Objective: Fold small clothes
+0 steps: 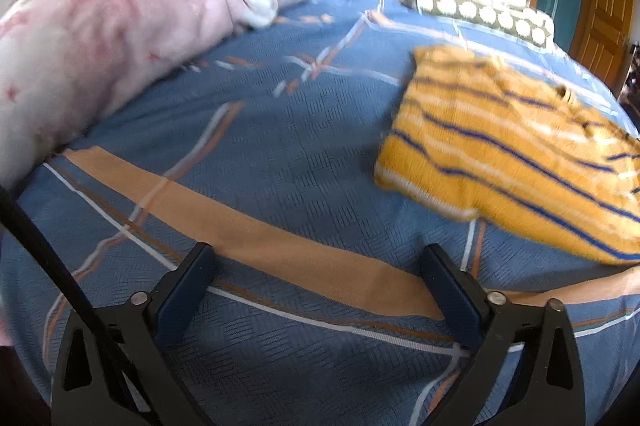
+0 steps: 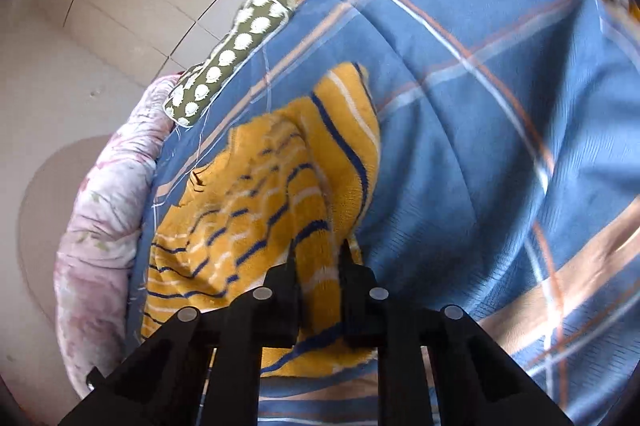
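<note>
As I read both wrist views, my stock on the bed runs as follows.

Item one: left tool (image 1: 318, 280). Its jaws stand wide apart with nothing between them, poised over the blue plaid bedspread (image 1: 280, 153), above a tan band (image 1: 256, 238) in the pattern. A black cable (image 1: 60, 278) crosses the lower left of that view.

Item two: right tool (image 2: 320, 258). Its jaws are drawn nearly together and pinch a fold of the yellow striped sweater (image 2: 260, 209) near one edge; the cloth runs up between the two fingers (image 2: 286, 290).

Item three: the yellow striped sweater (image 1: 512, 149), knitted, with dark blue and white stripes. It lies on the bedspread (image 2: 460, 145), to the right of my left tool and well apart from it. In the right wrist view one part is doubled over the body of the garment, and the surface is rumpled. The view is blurred, so I cannot tell exactly which part I have hold of.

Item four: a pink floral quilt (image 1: 120, 17), bundled in a long roll along the left edge of the bed, also seen in the right wrist view (image 2: 104, 226).

Item five: a green pillow with white dots (image 1: 480, 9), lying at the far edge of the bed beyond the sweater; the right wrist view shows it (image 2: 228, 61) near the quilt's end.

Item six: a wooden door (image 1: 604, 25) at far right.
</note>
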`<state>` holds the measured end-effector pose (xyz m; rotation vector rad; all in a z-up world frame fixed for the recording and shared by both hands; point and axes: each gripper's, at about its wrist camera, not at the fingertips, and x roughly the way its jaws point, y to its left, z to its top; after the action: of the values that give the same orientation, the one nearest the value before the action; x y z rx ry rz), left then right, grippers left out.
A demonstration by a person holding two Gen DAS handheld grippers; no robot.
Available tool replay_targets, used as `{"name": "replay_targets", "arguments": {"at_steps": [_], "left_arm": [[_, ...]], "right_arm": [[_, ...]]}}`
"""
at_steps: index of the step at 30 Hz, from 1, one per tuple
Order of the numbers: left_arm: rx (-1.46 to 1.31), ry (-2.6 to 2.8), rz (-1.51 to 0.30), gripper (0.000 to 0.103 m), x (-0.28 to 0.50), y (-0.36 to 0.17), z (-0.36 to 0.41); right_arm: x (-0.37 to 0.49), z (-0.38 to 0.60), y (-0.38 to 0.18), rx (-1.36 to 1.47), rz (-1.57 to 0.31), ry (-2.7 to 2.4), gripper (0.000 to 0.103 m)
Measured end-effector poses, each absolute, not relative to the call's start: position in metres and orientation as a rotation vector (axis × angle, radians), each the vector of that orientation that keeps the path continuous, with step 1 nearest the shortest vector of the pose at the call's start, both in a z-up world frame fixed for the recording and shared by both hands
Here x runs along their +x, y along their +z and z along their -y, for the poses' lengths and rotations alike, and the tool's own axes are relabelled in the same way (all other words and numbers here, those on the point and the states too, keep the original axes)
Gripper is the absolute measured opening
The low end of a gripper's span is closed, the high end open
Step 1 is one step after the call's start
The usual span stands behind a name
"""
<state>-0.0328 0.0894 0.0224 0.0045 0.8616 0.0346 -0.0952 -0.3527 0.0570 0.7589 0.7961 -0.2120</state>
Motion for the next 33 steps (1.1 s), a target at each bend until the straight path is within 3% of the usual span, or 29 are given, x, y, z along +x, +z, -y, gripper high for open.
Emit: {"name": "replay_targets", "arguments": {"at_steps": [5, 10, 20, 23, 25, 26, 33], "left_arm": [[-0.067, 0.016, -0.663, 0.096, -0.058, 0.064, -0.107], [-0.167, 0.095, -0.682, 0.096, -0.052, 0.065, -0.144], [-0.431, 0.142, -0.812, 0.096, -0.036, 0.037, -0.216], [-0.449, 0.133, -0.814, 0.096, -0.035, 0.036, -0.223], [-0.471, 0.139, -0.811, 0.096, -0.034, 0.036, -0.227], [-0.483, 0.141, -0.812, 0.096, -0.035, 0.036, -0.230], [-0.488, 0.148, -0.813, 0.096, -0.039, 0.035, -0.237]], "right_arm": [[-0.053, 0.284, 0.119, 0.547, -0.794, -0.160, 0.015], [0.004, 0.192, 0.142, 0.401, -0.830, -0.040, 0.014], [0.096, 0.049, 0.062, 0.134, -1.050, -0.028, 0.014], [0.097, 0.025, 0.052, 0.066, -1.064, -0.016, 0.030], [0.091, 0.011, 0.058, 0.088, -1.049, 0.093, 0.056], [0.087, 0.011, 0.061, 0.107, -1.041, 0.135, 0.060], [0.064, 0.024, 0.103, 0.238, -0.941, 0.299, 0.060]]}}
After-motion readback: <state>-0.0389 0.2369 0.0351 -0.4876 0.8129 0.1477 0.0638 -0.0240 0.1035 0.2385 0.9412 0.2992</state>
